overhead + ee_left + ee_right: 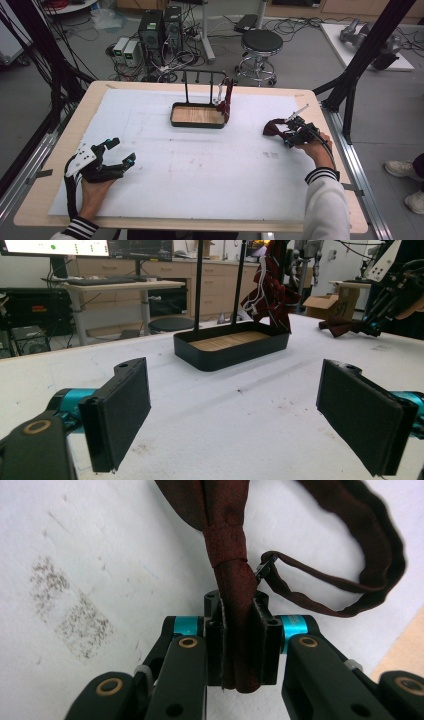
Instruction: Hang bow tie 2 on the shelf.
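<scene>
so going left to right with the rack point(198, 107) as the landmark: the left hand-held gripper point(120, 152) sits on the tabletop point(200, 170) well to the near-left of the rack, jaws spread wide with nothing between them. you can see the two black pads point(122, 412) standing far apart in the left gripper view, just bare white tabletop in the gap. the rack's tray is straight ahead of it, and one dark red tie point(226, 97) already hangs off the rack's right end.

over to the right of the rack, the right hand-held gripper point(291, 136) has clamped down on a second dark red tie point(227, 575). its pads pinch the tie's banded neck, the loop point(372, 540) trailing off to one side. the tie's long axis runs roughly along the jaws, pointing back toward the rack.

my guess is the next bit is a lift and carry left and away toward the rack's bar point(205, 73). the right hand is clearly the nearer one and it's got the grip, so the left looks like it's just waiting.
</scene>
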